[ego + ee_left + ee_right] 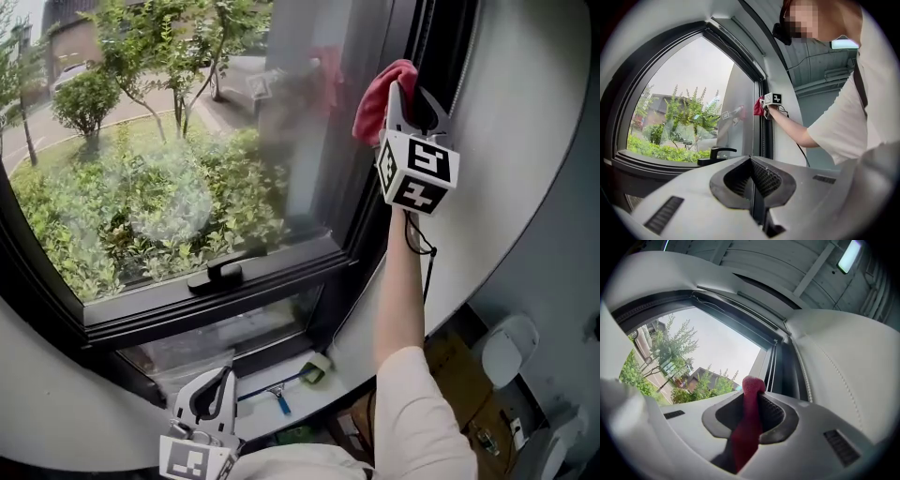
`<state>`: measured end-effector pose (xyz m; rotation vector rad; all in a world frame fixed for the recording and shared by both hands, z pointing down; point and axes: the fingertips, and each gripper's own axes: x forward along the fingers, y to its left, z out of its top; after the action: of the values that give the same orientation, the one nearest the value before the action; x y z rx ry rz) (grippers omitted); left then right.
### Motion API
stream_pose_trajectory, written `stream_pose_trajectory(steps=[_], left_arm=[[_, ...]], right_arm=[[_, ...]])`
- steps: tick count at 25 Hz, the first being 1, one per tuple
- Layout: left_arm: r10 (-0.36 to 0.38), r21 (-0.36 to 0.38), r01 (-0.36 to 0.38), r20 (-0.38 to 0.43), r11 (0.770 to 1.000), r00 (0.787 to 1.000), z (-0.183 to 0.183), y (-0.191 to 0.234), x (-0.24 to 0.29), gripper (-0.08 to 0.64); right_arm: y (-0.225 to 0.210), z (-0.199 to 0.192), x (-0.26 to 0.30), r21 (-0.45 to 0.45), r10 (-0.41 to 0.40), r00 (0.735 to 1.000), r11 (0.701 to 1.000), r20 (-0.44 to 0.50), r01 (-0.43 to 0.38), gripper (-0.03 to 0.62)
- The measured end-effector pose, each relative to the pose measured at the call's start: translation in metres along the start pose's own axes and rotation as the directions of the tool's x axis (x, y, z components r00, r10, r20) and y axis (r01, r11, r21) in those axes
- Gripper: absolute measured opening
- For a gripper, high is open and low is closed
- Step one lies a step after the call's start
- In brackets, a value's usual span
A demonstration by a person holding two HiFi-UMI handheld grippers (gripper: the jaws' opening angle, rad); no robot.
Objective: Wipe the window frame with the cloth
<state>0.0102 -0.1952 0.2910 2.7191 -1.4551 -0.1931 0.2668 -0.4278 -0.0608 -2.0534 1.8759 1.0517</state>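
Wiping step in hand on the window frame [371, 211], high on its right-hand upright.
Right claw [397, 94] is clenched on the red cloth [379, 101], which bulges out past the jaw tips and appears pressed against the dark frame channel directly ahead of the claw; the glass lies just to the claw's left. Left claw [214, 386] hangs low, jaws closed together on nothing, with the window handle [217, 275] above and ahead of it. Judged next move: draw the cloth along the upright under steady pressure, grip unchanged. No brand or readable text shows; the cube [417, 171] behind the right claw carries only black-and-white square markers.
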Motion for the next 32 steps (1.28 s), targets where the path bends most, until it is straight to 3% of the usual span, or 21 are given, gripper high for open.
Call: stream_pose_trajectory(steps=[6, 10, 13, 25, 29, 32], left_arm=[[-0.01, -0.006, 0.01, -0.008, 1.0, 1.0, -0.002, 0.007, 0.004, 0.008], [-0.016, -0.01, 0.016, -0.012, 1.0, 1.0, -0.003, 0.012, 0.007, 0.008], [-0.021, -0.013, 0.021, -0.015, 1.0, 1.0, -0.004, 0.016, 0.01, 0.008], [-0.038, -0.022, 0.037, -0.026, 0.999, 0.999, -0.005, 0.025, 0.018, 0.008], [-0.032, 0.021, 0.033, -0.038, 0.999, 0.999, -0.02, 0.024, 0.012, 0.008], [-0.076, 0.065, 0.078, -0.035, 0.995, 0.997, -0.024, 0.016, 0.023, 0.008]], right_arm=[[-0.019, 0.018, 0.025, -0.097, -0.093, 0.996, 0.991, 0.02, 0.094, 0.089], [-0.015, 0.012, 0.035, -0.228, -0.156, 0.988, 0.962, -0.011, 0.15, 0.091], [-0.014, 0.007, 0.036, -0.277, -0.187, 0.982, 0.945, -0.013, 0.176, 0.089], [-0.002, -0.027, 0.009, -0.233, -0.181, 0.981, 0.959, -0.075, 0.16, 0.089], [0.016, -0.046, -0.004, -0.222, -0.143, 0.983, 0.968, -0.114, 0.115, 0.089], [0.01, -0.051, -0.013, -0.23, -0.151, 0.981, 0.966, -0.124, 0.119, 0.089]])
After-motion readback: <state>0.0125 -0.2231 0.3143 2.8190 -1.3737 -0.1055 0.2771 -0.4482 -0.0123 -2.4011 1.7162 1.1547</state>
